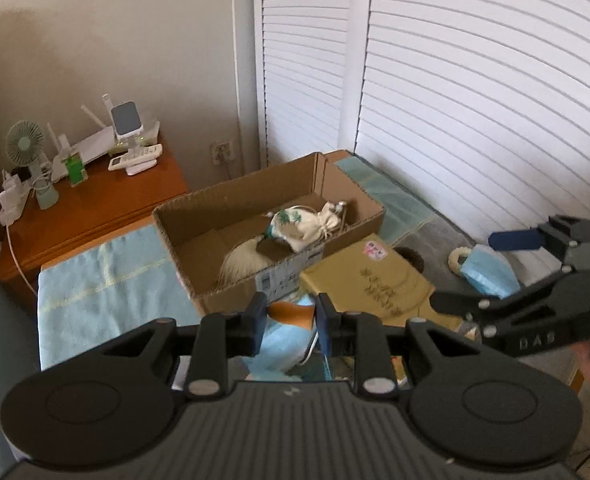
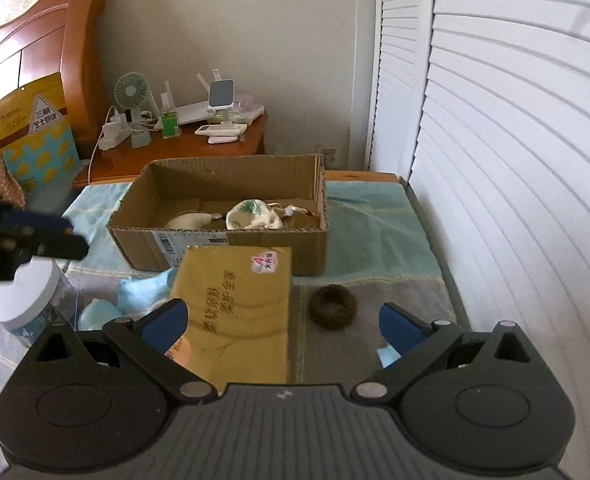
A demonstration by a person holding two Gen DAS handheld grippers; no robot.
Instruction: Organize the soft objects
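Here the left gripper (image 1: 287,320) hung near the cardboard box (image 1: 255,216), its pads drawn narrow on an orange and pale blue soft piece (image 1: 285,322) held between them. The right gripper (image 2: 283,324) stood wide with nothing in it, above a yellow packet (image 2: 239,304) and a dark hair ring (image 2: 333,305) lying to its right on the cloth. Inside the box lay a printed drawstring pouch (image 2: 255,214) and a cream tassel (image 1: 241,264). A blue face mask (image 1: 487,272) lay far right.
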